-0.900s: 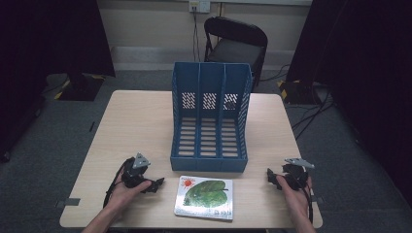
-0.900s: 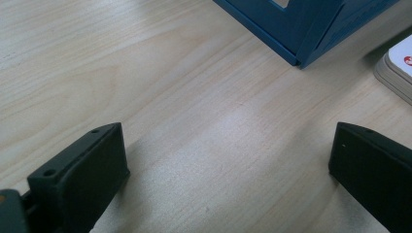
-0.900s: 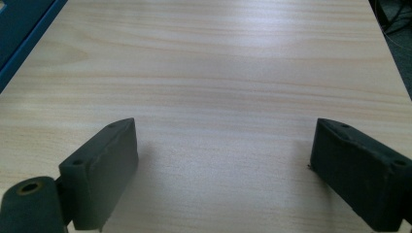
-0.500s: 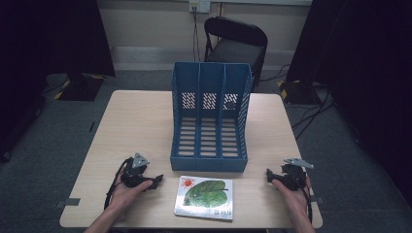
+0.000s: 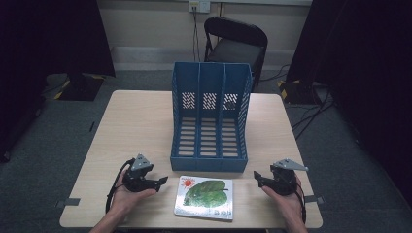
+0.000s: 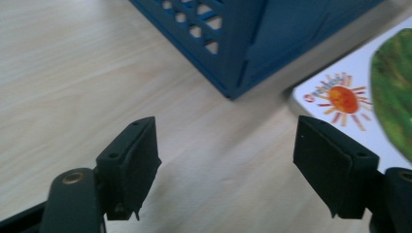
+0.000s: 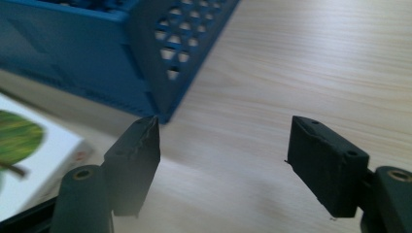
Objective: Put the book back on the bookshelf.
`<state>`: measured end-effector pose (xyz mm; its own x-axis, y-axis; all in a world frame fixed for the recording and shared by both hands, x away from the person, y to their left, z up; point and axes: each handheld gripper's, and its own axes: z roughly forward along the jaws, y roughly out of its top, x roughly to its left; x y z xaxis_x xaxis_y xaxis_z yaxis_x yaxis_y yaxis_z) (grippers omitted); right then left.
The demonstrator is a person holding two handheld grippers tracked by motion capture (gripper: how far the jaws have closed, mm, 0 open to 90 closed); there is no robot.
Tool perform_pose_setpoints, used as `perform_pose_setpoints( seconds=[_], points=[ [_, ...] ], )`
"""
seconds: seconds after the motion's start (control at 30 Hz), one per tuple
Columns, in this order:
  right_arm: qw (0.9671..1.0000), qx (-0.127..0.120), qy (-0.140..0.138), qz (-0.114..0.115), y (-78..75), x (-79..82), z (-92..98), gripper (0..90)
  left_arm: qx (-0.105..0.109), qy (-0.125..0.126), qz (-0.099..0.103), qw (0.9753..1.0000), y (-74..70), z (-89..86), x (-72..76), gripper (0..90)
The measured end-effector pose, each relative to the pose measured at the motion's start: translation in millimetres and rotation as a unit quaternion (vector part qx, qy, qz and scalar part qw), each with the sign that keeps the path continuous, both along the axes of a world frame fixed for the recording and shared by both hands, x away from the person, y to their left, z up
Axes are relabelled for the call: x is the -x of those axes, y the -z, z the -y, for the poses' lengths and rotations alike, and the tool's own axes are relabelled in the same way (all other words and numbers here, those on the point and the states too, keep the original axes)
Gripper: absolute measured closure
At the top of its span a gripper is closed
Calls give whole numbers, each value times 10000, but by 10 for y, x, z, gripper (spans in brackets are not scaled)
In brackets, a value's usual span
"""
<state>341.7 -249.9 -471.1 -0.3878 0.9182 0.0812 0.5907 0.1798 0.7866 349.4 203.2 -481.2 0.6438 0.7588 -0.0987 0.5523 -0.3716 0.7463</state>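
Note:
A white book (image 5: pixel 204 198) with a green leaf and a small sun on its cover lies flat near the table's front edge, just in front of a blue three-slot file rack (image 5: pixel 210 116). My left gripper (image 5: pixel 163 180) rests on the table to the book's left, open, jaws pointing at the book's edge (image 6: pixel 340 92) and holding nothing. My right gripper (image 5: pixel 257 179) sits to the book's right, also open and empty. The rack's corner (image 7: pixel 160 104) and the book's corner (image 7: pixel 29 145) lie ahead of its jaws.
The light wooden table (image 5: pixel 136 126) has bare surface left and right of the rack. A black folding chair (image 5: pixel 235 41) stands behind the table's far edge. Cables run across the grey floor at the right.
Both grippers have crept slightly inward toward the book. The book and rack have not moved.

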Motion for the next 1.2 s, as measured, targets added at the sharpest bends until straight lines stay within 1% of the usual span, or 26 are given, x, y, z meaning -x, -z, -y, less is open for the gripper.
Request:
perform_pose_setpoints(
  seconds=[0.03,0.07,0.1,0.17,0.2,0.23,0.27,0.3,0.33,0.37,0.4,0.47,0.5,0.57,0.6,0.63,0.67,0.7,0.73,0.77,0.8,0.83,0.87,0.93,0.97,1.2],
  points=[
    [9999,-83,-60,11,-20,33,-15,295,57,32,-72,10000,-4,17,4,270],
    [9999,-83,-60,11,-20,33,-15,295,57,32,-72,10000,-4,17,4,284],
    [9997,-191,-166,21,-54,109,-53,296,100,85,-194,9997,-14,59,10,296],
    [9996,-162,-242,15,-72,151,-87,307,92,141,-202,9997,-17,80,13,303],
    [9994,-92,-342,17,-84,194,-130,313,86,200,-194,9996,-17,105,19,319],
    [9984,-98,-556,-68,-89,264,-223,313,52,309,-196,9993,-9,161,26,336],
    [9975,-95,-691,-103,-87,288,-274,316,72,365,-222,9991,0,192,25,338],
    [9966,-120,-803,-160,-82,304,-322,316,71,425,-251,9988,8,220,22,341],
    [9966,-120,-803,-160,-82,304,-322,316,71,425,-251,9988,8,220,22,344],
    [9944,-115,-1027,-239,-63,318,-420,327,70,468,-283,9985,17,253,20,351],
    [9935,-56,-1094,-294,-49,316,-466,327,46,530,-299,9981,23,282,19,355],
    [9928,-74,-1147,-338,-30,305,-503,328,13,598,-377,9975,43,336,18,361],
    [9899,-91,-1336,-469,13,282,-573,343,20,646,-431,9970,57,356,17,365],
    [9866,-28,-1528,-564,51,277,-649,349,4,744,-500,9960,83,402,21,379],
    [9866,-28,-1528,-564,51,277,-649,349,4,744,-500,9960,83,402,21,380],
    [9843,-16,-1670,-569,72,294,-715,364,70,787,-538,9954,84,415,18,385],
    [9843,-16,-1670,-569,72,294,-715,364,70,787,-538,9954,84,415,18,396],
    [9829,3,-1739,-614,84,300,-747,366,104,813,-567,9950,86,421,21,396],
    [9812,79,-1822,-625,94,307,-773,369,140,893,-632,9939,88,424,25,425],
    [9797,163,-1870,-705,115,305,-805,381,169,931,-659,9933,90,438,38,475],
    [9797,163,-1870,-705,115,305,-805,381,169,931,-659,9933,90,438,38,473],
    [9789,165,-1882,-773,130,293,-806,382,150,943,-648,9933,89,443,41,473],
    [9793,128,-1859,-786,139,282,-803,386,154,927,-647,9935,93,449,40,457],
    [9778,60,-1924,-832,147,274,-812,394,209,947,-704,9928,107,455,27,426],
    [9769,63,-1970,-826,154,276,-831,379,213,965,-724,9925,109,459,25,426],
    [9761,53,-2015,-815,157,259,-850,382,204,917,-760,9927,107,447,29,415]
  ],
)
